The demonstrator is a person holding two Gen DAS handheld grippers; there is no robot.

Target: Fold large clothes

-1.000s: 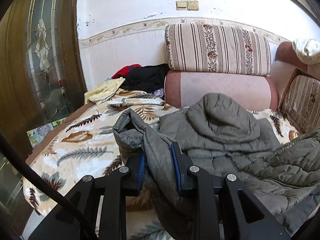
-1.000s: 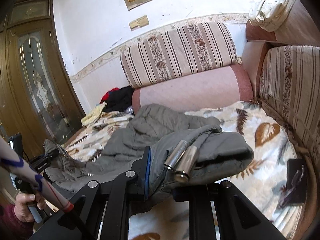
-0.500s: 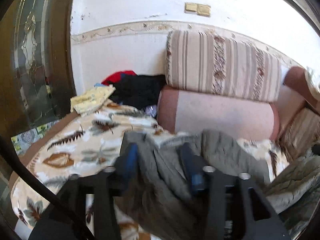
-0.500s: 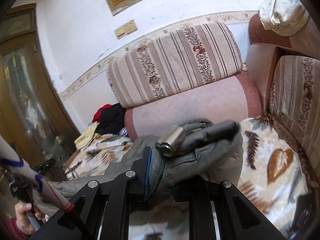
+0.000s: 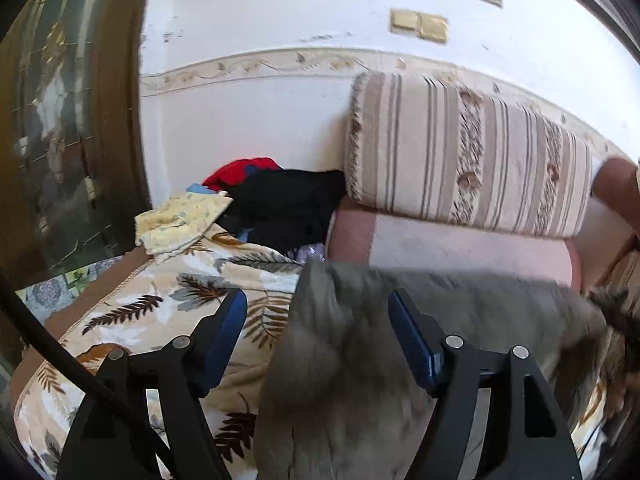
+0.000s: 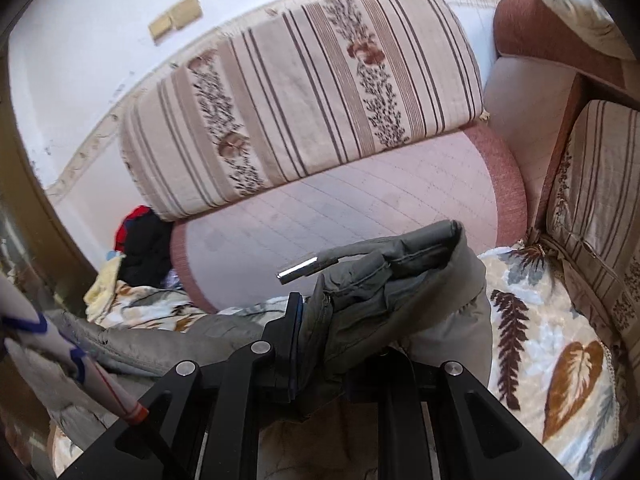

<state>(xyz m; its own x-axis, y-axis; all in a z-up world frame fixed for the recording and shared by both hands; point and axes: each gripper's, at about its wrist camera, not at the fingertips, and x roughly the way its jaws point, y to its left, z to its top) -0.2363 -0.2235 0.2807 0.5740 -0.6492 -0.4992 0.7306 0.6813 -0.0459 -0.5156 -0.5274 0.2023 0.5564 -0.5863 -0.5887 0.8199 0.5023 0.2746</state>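
Left claw [image 5: 318,338] spread wide, gripping nothing; grey jacket [image 5: 352,360] draped between its fingers. Right claw [image 6: 320,340] clamped on jacket edge, nearer for next fold.

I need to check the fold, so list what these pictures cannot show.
- Left wrist view: the grey jacket is motion-blurred, so contact with the open left hand-held gripper is unclear.
- Right wrist view: jacket fabric covers the right hand-held gripper's far finger.
- Both views: the jacket's lower part is cut off by the frame edge.
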